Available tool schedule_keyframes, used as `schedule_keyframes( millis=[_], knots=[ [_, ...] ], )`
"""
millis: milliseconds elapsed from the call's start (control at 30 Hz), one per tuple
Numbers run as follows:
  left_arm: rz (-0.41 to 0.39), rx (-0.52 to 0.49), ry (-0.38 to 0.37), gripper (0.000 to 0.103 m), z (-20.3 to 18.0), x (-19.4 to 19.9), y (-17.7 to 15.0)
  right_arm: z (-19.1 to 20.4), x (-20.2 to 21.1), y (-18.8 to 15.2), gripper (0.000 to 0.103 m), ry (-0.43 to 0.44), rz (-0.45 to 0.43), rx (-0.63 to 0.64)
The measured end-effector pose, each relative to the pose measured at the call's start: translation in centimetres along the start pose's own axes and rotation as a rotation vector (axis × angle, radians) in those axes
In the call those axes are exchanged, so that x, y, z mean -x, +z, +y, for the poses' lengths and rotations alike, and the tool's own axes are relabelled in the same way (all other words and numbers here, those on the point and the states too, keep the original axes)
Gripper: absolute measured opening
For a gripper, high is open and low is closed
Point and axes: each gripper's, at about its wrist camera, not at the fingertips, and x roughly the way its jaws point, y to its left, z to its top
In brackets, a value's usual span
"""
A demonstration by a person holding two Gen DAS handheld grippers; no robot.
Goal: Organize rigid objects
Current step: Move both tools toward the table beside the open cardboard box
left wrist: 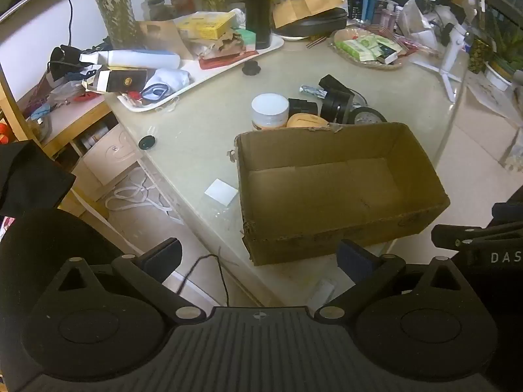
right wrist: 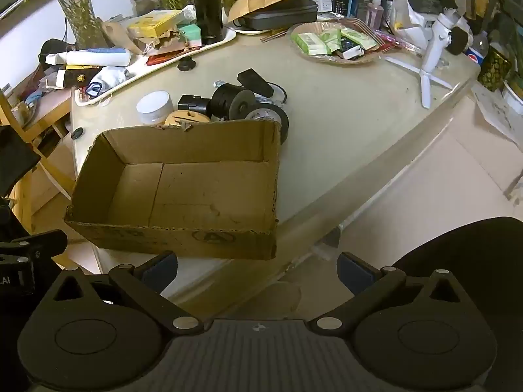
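Observation:
An open, empty cardboard box (left wrist: 330, 183) (right wrist: 183, 192) sits at the near edge of the pale table (left wrist: 202, 121) (right wrist: 343, 124). Behind it lies a cluster: a white-lidded jar (left wrist: 269, 111) (right wrist: 154, 107), a round wooden piece (left wrist: 307, 121) (right wrist: 186, 118), a black cylindrical part (left wrist: 336, 101) (right wrist: 232, 101), a roll of black tape (left wrist: 367, 117) (right wrist: 271, 116) and a small black block (right wrist: 255, 82). My left gripper (left wrist: 260, 256) hovers open just short of the box's near wall. My right gripper (right wrist: 258, 266) is open too, below the box's near right corner. Nothing is between either pair of fingers.
A white tray (left wrist: 209, 75) (right wrist: 147, 65) piled with bottles and boxes lies at the back left, with a tall black flask (left wrist: 258, 6) (right wrist: 207, 3). A wicker basket of packets (left wrist: 369, 49) (right wrist: 333, 45) and a white tripod (left wrist: 452, 55) (right wrist: 431, 55) stand at the back right. A black cap (left wrist: 147, 142) lies left of the box.

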Motion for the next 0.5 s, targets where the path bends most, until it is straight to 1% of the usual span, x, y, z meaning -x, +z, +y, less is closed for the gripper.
schedule_keyframes(
  millis=[133,200,367,500],
  knots=[
    [-0.004,-0.012,0.002,0.103,-0.35,0.15,-0.08,0.01,-0.12,-0.02,0.103,0.003,0.008,-0.006],
    [-0.005,-0.019,0.002,0.103,-0.63,0.21,-0.19,0.18,0.01,-0.16,0.103,-0.004,-0.003,0.006],
    [0.003,-0.025,-0.031,0.103,-0.59,0.07,0.21,0.17,0.12,-0.21,0.103,-0.008,-0.012,0.001],
    [0.006,-0.034,-0.040,0.103,-1.00,0.09,0.21,-0.01,0.38,-0.01,0.103,-0.003,-0.008,-0.009]
  ],
)
